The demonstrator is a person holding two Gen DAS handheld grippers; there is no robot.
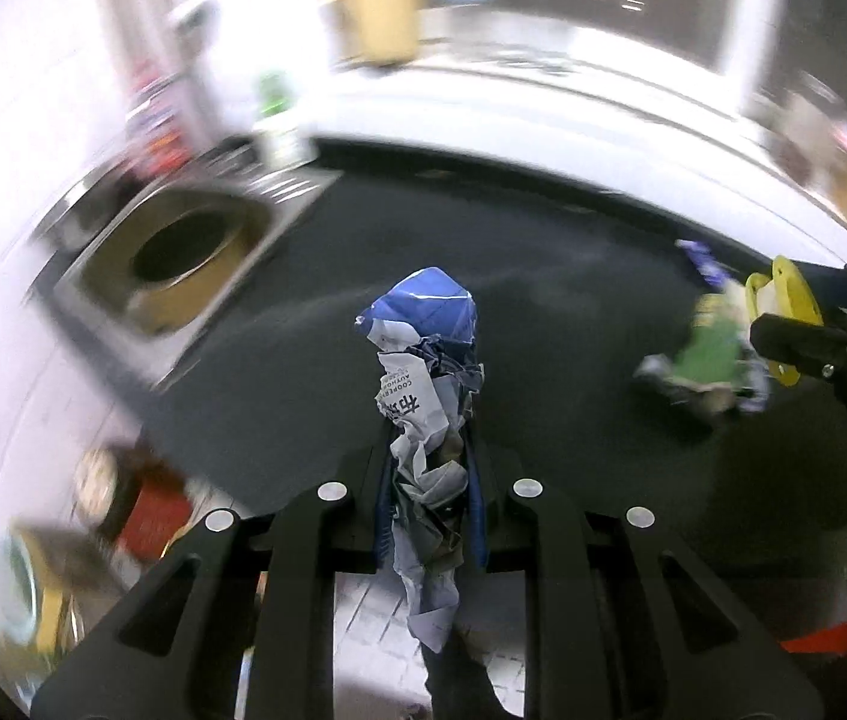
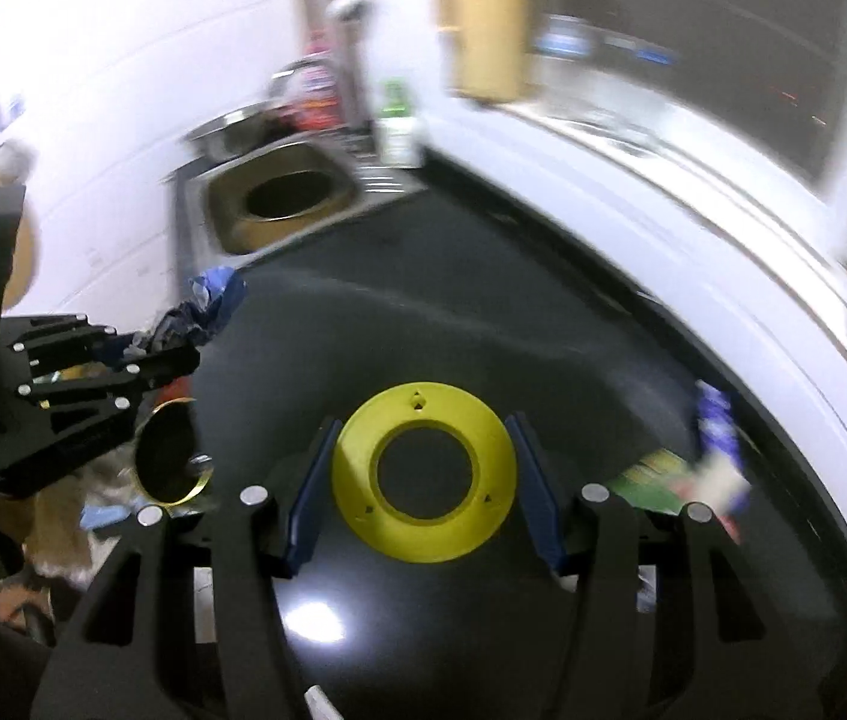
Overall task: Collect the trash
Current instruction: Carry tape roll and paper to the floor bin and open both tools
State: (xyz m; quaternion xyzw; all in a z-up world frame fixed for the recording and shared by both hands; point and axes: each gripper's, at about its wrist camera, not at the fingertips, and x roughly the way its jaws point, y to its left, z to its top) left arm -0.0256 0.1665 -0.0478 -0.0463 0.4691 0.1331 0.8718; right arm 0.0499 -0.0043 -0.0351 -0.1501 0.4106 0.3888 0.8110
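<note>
In the left wrist view my left gripper (image 1: 429,468) is shut on a crumpled blue and white wrapper (image 1: 423,360) that sticks up past the fingertips. My right gripper (image 2: 423,420) holds a flat yellow plastic ring (image 2: 423,534) between its blue pads, above the dark countertop (image 2: 483,330). Each gripper shows in the other's view: the right gripper (image 1: 783,324) with the yellow ring (image 1: 789,288) at the right edge, the left gripper (image 2: 141,354) with the wrapper (image 2: 213,300) at the left. A green wrapper (image 1: 705,354) and a blue one (image 2: 717,420) lie on the counter.
A steel sink (image 2: 207,222) with a round brown pot (image 2: 285,204) in it sits at the counter's far left end. A green bottle (image 2: 396,114) stands behind it. A white wall edge (image 2: 693,252) borders the counter. A gold-rimmed round opening (image 2: 171,462) lies below the left gripper.
</note>
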